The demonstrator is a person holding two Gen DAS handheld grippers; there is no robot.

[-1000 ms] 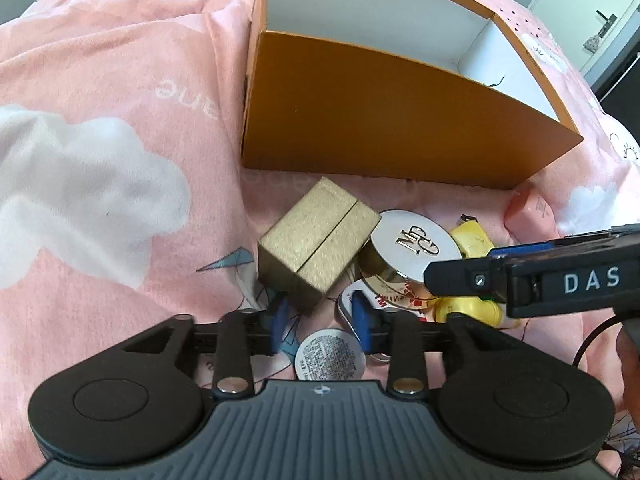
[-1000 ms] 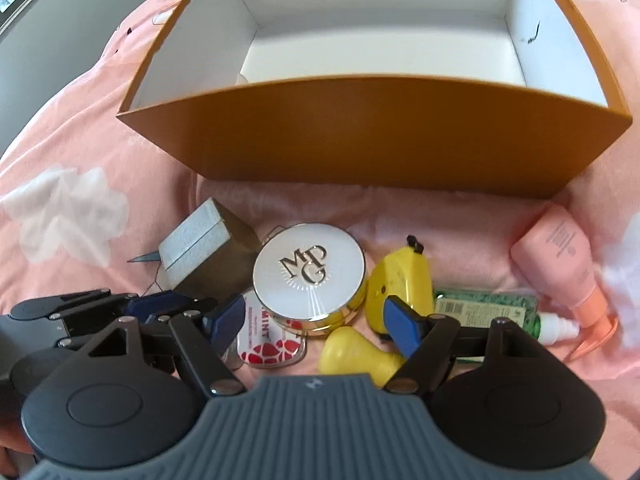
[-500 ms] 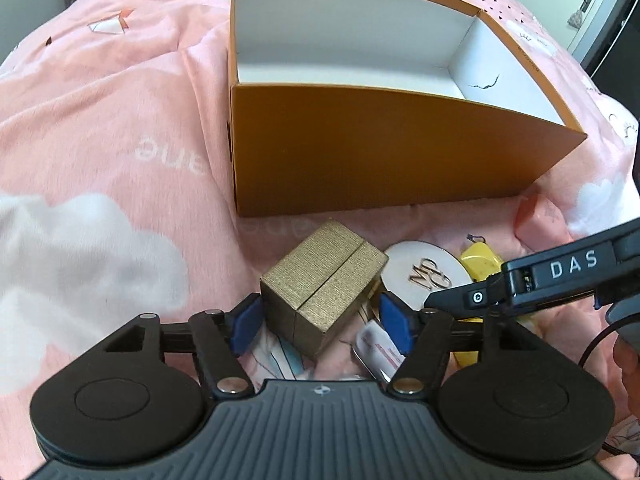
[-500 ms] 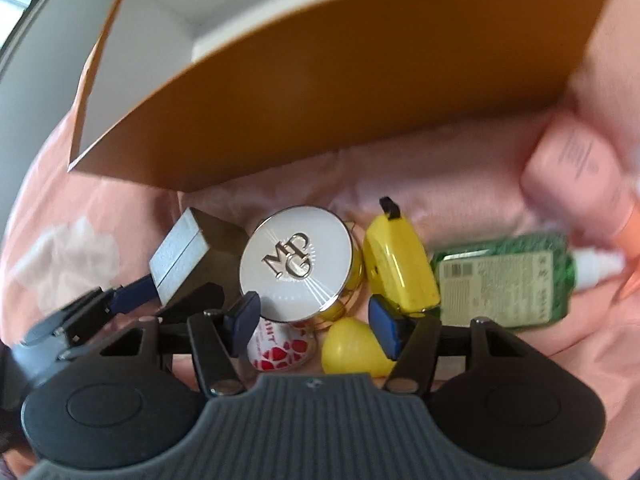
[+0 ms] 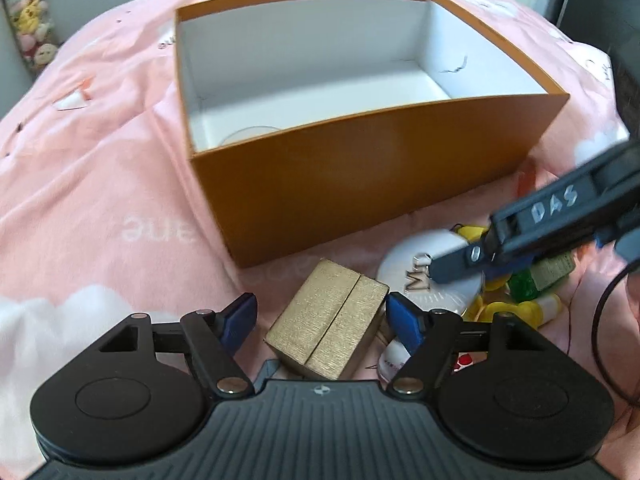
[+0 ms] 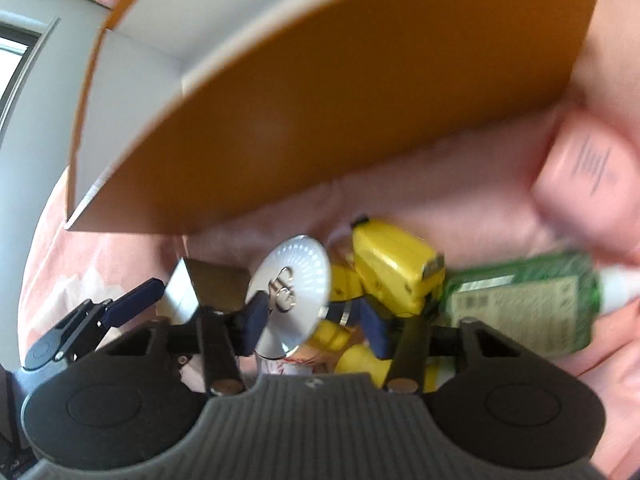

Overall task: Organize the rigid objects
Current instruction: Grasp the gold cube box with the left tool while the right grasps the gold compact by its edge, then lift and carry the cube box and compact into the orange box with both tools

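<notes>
1. Since a second ago, the left gripper (image 5: 322, 320) has spread from near-closed to straddle the gold gift box (image 5: 328, 330); its jaws are opening, pads clear of the box's sides.
2. The right gripper (image 6: 314, 322) is closing around the tilted round compact (image 6: 294, 292); whether it pinches yet is unclear.
3. The orange box (image 5: 380, 188) stands just beyond the pile on the pink blanket (image 5: 92, 208); nearly everything remains outside.
4. Only the left view shows its white interior, with one clear round object (image 5: 250, 134) in the near corner; only the right shows the green bottle (image 6: 520, 300) fully.
</notes>
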